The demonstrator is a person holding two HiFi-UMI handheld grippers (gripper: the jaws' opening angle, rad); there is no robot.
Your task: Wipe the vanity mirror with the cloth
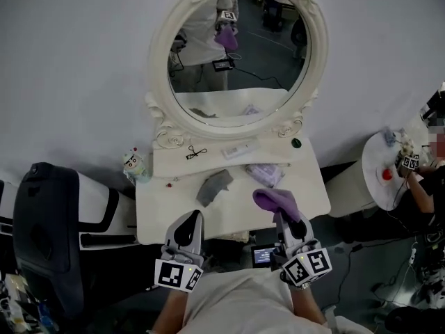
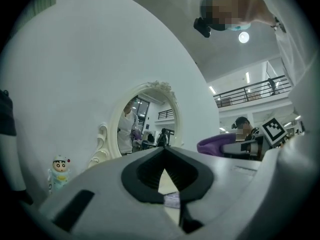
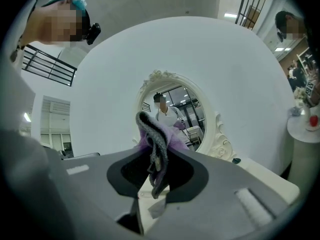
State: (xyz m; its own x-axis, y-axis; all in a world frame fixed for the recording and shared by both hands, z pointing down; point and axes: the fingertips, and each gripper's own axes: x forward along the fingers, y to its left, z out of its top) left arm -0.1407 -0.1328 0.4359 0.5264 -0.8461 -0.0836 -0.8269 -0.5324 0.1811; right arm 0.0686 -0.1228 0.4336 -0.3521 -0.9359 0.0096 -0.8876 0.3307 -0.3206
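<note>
The oval vanity mirror [image 1: 240, 61] in a white carved frame stands at the back of the white vanity table [image 1: 313, 193]. My right gripper [image 1: 284, 218] is shut on a purple cloth [image 1: 277, 200] and hovers over the table's front right part, well short of the glass. In the right gripper view the cloth [image 3: 155, 134] hangs bunched between the jaws, with the mirror [image 3: 180, 114] ahead. My left gripper [image 1: 189, 223] is shut with nothing in it, at the table's front edge. The left gripper view shows the mirror [image 2: 145, 121] and the purple cloth [image 2: 217, 144] off to the right.
A grey cloth [image 1: 214, 185] lies on the table's middle. A white box [image 1: 240, 149], a packet [image 1: 268, 172], an eyelash curler [image 1: 195, 152] and a small figurine [image 1: 133, 162] are also there. A black chair [image 1: 49, 221] stands left; a round side table [image 1: 379, 179] and a person's arm are right.
</note>
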